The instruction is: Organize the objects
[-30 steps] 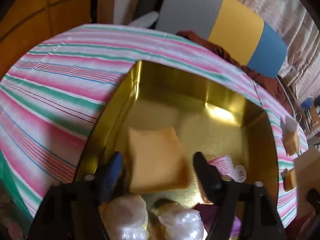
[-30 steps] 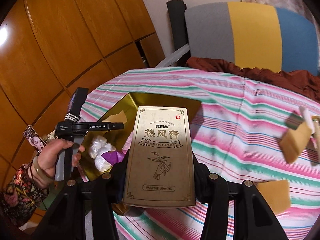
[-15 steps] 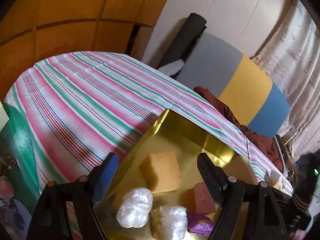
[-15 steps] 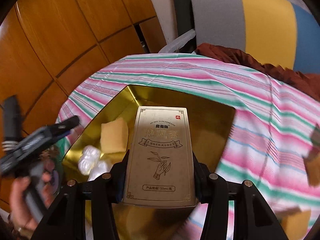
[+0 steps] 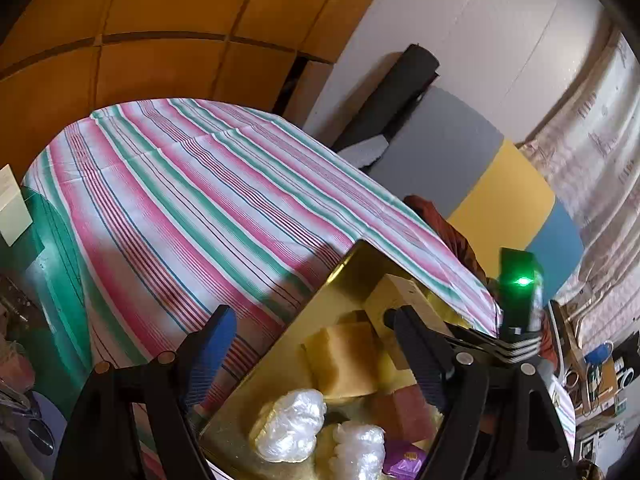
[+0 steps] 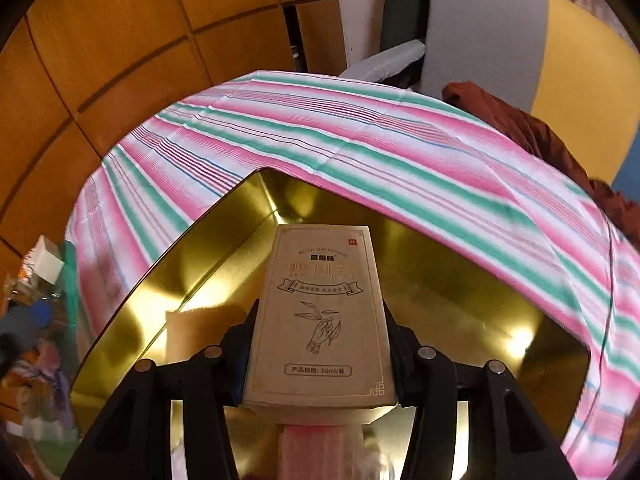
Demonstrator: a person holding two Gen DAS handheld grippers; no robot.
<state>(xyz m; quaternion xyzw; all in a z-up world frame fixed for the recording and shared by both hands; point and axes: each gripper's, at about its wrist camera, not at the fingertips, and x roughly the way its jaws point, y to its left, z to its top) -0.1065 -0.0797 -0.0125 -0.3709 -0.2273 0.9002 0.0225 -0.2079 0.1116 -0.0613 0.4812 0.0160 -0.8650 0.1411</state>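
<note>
The left gripper (image 5: 308, 344) fills the lower part of its frame, its two black fingers spread wide with nothing between them. The right gripper (image 6: 320, 320), at the lower centre of its frame, is clamped on a tan cardboard box (image 6: 322, 316), tilted downward.

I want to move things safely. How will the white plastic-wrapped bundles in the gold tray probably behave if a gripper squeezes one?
The white wrapped bundles look crinkly and puffy, so probably soft and light, yielding under pressure. The glossy film may be slippery. Their rounded shape could let them roll on the smooth gold tray.
</note>
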